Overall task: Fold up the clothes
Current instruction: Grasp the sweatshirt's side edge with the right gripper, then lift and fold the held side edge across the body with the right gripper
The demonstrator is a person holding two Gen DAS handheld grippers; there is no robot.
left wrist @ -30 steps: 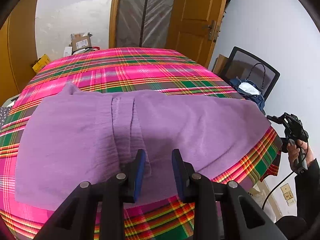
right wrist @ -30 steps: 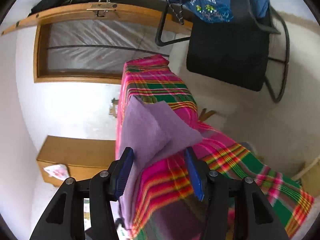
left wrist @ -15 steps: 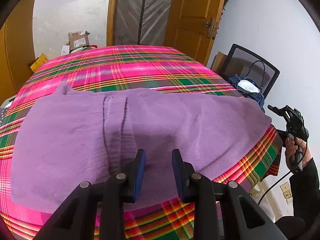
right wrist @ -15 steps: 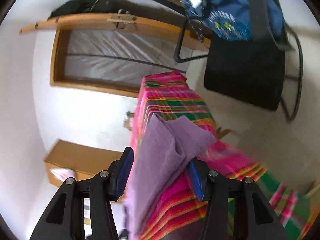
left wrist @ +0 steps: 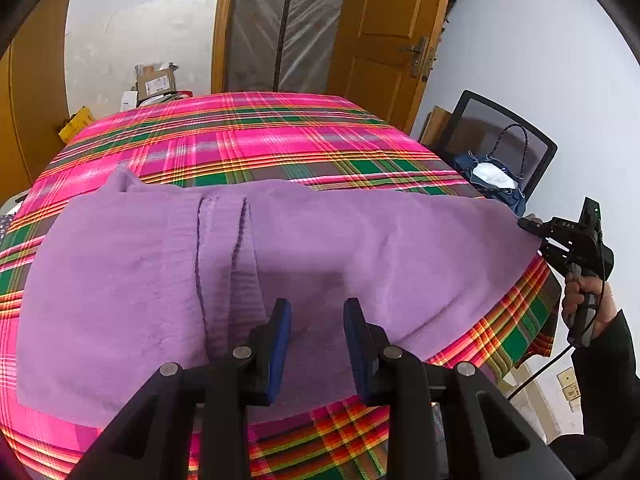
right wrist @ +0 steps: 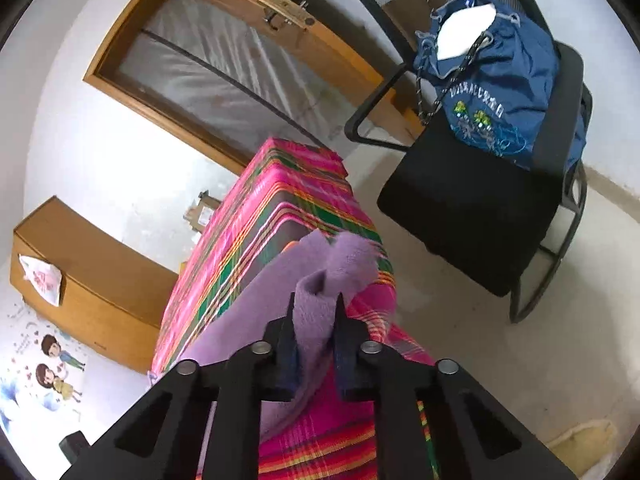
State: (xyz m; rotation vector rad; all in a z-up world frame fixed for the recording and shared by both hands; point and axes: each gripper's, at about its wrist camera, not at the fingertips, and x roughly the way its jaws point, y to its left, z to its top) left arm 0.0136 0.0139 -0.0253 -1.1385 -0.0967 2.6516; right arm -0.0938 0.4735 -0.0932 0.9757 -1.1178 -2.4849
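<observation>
purple garment (left wrist: 320, 256) lies spread flat across the plaid-covered bench (left wrist: 248, 140), directly ahead of and beneath the left gripper (left wrist: 316, 336), which hovers released with nothing between its pads. right gripper (right wrist: 314, 332) is closing on the garment's right corner, cloth bunched between its jaws at the bench edge, with the chair (right wrist: 472, 208) and blue bag (right wrist: 504, 92) beyond. judgement: confirm both layers are pinched before lifting, then carry the corner low and evenly across to keep the fold line straight.
</observation>
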